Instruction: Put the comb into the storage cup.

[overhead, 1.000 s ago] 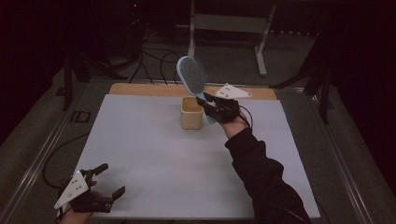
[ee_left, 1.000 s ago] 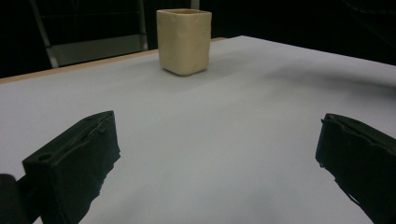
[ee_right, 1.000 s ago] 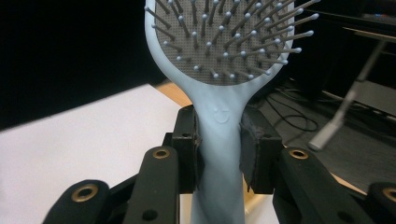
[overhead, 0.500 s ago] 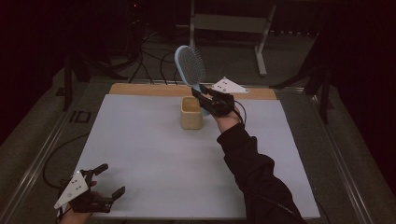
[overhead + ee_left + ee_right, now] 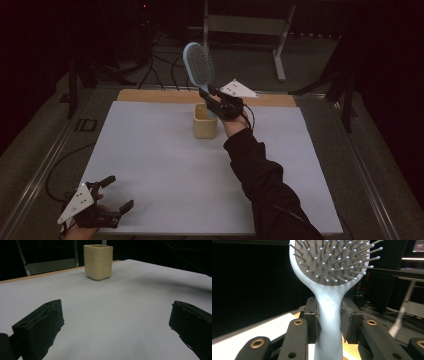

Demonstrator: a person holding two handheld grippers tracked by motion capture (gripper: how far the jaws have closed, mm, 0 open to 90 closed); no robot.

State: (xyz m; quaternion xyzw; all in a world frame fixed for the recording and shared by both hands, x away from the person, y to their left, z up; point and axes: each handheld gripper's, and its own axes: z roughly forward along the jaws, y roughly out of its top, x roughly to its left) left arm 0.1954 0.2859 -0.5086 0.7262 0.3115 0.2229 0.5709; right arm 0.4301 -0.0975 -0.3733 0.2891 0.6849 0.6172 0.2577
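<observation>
High view: fixed above the near side, facing forward and down over the whole desk (image 5: 150, 150). Left gripper view: low over the desk, facing the beige cup (image 5: 98, 261), also seen from above (image 5: 205, 121). Right gripper view: raised, very close on the hairbrush (image 5: 329, 302), facing the dark background.

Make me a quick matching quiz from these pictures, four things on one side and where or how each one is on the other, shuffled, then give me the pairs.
Things:
1. hairbrush
2. cup
3. left gripper
4. right gripper

States:
A. open and holding nothing, at the near left corner of the white table top
B. standing upright on the table, tan in colour
C. shut on a pale blue handle, raised above the far part of the table
D. held up with its bristled head at the top

Pairs: 1-D, 2-B, 3-A, 4-C
</observation>
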